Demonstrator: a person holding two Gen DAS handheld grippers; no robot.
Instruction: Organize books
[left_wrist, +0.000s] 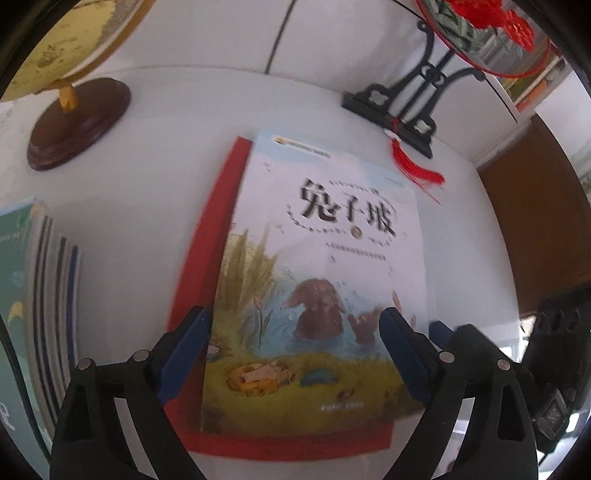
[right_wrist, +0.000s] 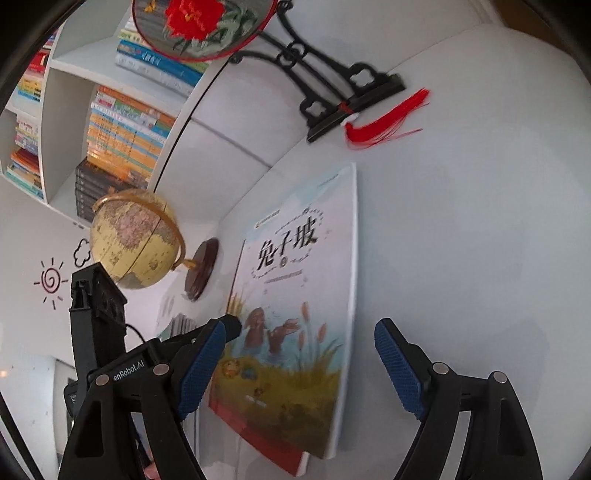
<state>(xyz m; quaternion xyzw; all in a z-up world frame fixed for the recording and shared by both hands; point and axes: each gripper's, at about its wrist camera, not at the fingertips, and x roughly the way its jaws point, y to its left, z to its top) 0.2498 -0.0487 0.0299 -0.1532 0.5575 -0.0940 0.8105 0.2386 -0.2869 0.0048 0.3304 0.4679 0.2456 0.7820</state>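
Two books lie stacked on the white table: a picture book with a pond scene on its cover rests on top of a red book, which sticks out along one long side and along the near edge. Off to one side, a separate pile of books sits near the table's edge, with a globe beyond it and a fan on a black stand at the back.

Both claws are wide open and hold nothing. The left claw hangs over the near end of the picture book, one blue pad over the red margin and the other over the cover's far corner; whether either pad touches the cover cannot be told. The right claw straddles the same near end from the other side, one pad over the cover's left part and one over bare table, clear of the book's edge.

The picture book looks thin and light, a glossy softcover that would likely bend if lifted by one corner and could slide on the red book beneath it. The red book seems thin too, though its stiffness is hard to judge. A hold across the near short edge, or on the spine side where the pages are bound, should keep it flat; pinching the open page edge risks fanning the pages. The glossy cover may slip under the pads, so a firm, square grip seems wise.
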